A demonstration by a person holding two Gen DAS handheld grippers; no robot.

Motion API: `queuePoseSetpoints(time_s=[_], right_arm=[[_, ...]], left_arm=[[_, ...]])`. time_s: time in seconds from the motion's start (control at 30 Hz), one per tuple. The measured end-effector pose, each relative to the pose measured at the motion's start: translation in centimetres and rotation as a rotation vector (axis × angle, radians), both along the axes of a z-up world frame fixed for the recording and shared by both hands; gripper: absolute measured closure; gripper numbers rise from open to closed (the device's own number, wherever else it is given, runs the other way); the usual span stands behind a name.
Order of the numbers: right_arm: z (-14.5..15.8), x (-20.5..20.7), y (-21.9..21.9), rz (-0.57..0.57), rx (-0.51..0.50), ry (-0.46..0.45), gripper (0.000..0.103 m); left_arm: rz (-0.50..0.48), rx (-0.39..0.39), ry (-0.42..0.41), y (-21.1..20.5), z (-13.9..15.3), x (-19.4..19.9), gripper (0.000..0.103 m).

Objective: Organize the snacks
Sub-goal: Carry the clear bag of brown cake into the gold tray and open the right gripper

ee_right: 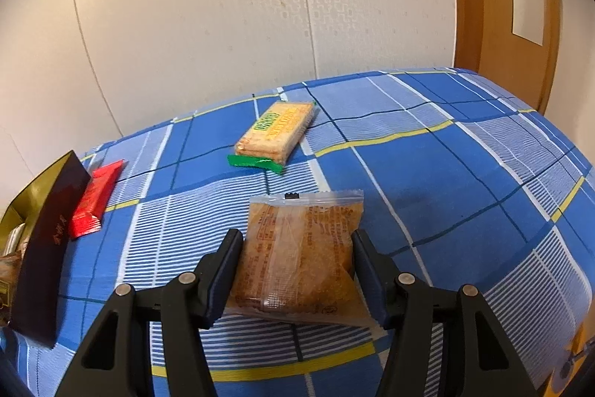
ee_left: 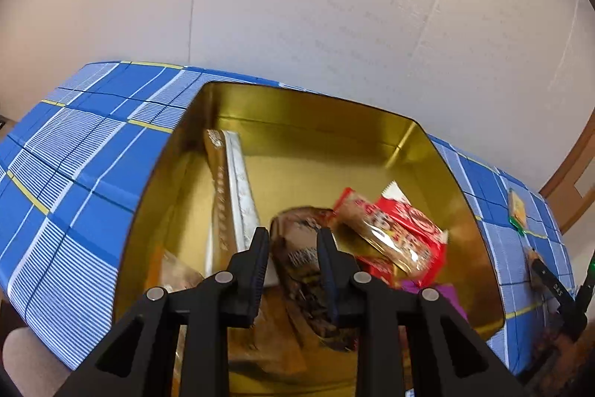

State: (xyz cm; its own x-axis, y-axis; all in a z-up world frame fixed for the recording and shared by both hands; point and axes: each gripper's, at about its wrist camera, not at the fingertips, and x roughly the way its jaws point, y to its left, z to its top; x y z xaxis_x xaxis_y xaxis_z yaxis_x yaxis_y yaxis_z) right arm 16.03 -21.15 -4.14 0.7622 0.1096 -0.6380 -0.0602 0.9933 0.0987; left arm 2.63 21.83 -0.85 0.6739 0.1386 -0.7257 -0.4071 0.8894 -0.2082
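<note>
Left wrist view: my left gripper point(ee_left: 292, 239) hangs over the open gold tin point(ee_left: 457, 173), its fingers spread with a gap between them, and a brown snack packet point(ee_left: 297, 259) shows in that gap; motion blur keeps me from telling whether the pads touch it. The tin rests on the blue checked tablecloth point(ee_left: 74, 173) and already contains a long silver-and-gold packet point(ee_left: 232, 181) leaning along its left side, red-wrapped snacks point(ee_left: 401, 229) toward the right, and a purple item point(ee_left: 446, 293) near the front edge, partly hidden by my finger. Right wrist view: my right gripper point(ee_right: 295, 244) is set around a clear-wrapped orange pastry packet point(ee_right: 297, 255) lying on the tablecloth point(ee_right: 465, 173); the fingers stand wide on either side of it, close to its edges, though I cannot tell whether they press it. Beyond it, well apart, lies a cracker packet with a green end point(ee_right: 277, 134). At the far left, a red wrapped bar point(ee_right: 95, 199) lies just beside the dark outer wall of the tin point(ee_right: 48, 248), whose gold inside is partly visible. A wooden door point(ee_right: 498, 6) stands behind the table on the right.
</note>
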Motion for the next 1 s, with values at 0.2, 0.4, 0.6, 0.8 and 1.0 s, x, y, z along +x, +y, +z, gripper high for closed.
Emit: queuePoseSetpoints(time_s=[0.2, 0.4, 0.6, 0.8, 1.0], right_arm=[[0.4, -0.7, 1.3, 0.054, -0.012, -0.026, 0.043], [0.7, -1.2, 3.2, 0.13, -0.025, -0.029, 0.043], [1.7, -2.2, 7.0, 0.247, -0.022, -0.036, 0.043], [3.2, -2.9, 12.2, 0.401, -0.019, -0.051, 0.043], [4.7, -3.4, 17.8, 0.544, -0.077, -0.073, 0.043]], left_arm=[[-0.028, -0.013, -0.004, -1.4, -0.3, -0.6, 0.076], [-0.067, 0.015, 0.004, -2.7, -0.4, -1.1, 0.076], [-0.099, 0.042, -0.003, -3.6, -0.2, -1.7, 0.076], [-0.104, 0.043, -0.029, -3.8, 0.3, -2.3, 0.076], [-0.118, 0.057, -0.044, -4.4, 0.7, -2.8, 0.076]])
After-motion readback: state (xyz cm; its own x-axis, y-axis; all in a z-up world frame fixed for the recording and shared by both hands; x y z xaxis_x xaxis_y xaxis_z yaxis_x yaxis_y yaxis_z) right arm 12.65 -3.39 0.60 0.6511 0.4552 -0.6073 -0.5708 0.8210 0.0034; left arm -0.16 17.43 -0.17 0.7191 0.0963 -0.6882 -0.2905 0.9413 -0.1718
